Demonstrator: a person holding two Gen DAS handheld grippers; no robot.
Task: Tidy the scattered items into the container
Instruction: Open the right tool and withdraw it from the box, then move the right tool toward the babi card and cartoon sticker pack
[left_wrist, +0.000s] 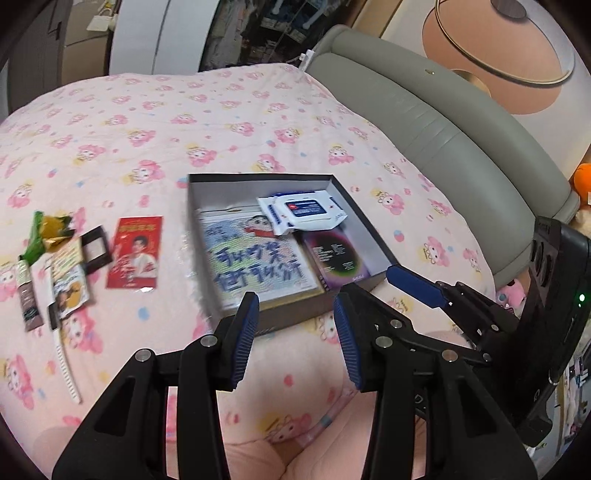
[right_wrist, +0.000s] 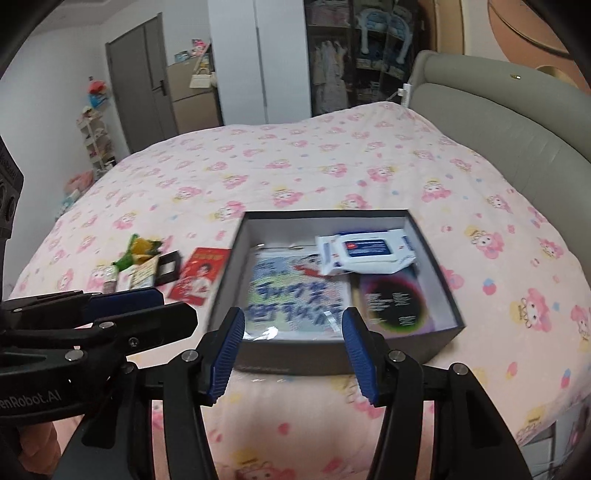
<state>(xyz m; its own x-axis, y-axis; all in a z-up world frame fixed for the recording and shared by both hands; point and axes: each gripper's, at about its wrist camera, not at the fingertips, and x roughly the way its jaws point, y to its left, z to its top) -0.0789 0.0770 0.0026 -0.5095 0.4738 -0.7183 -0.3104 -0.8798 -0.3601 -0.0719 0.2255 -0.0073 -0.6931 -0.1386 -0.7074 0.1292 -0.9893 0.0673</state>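
Grey box (right_wrist: 332, 354) just beyond open, empty right claw (right_wrist: 293, 354).

Soft, even indoor light fell on the bed (left_wrist: 229, 122); shadows were faint. Motion blur smeared the box (right_wrist: 258, 354) contents, and fisheye bending darkened every corner.

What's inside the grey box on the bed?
Inside the box lie a cartoon picture card, a dark round-patterned booklet and a white wipes pack resting on top of both. The pack covers their far corners, and whatever is beneath them stays hidden.
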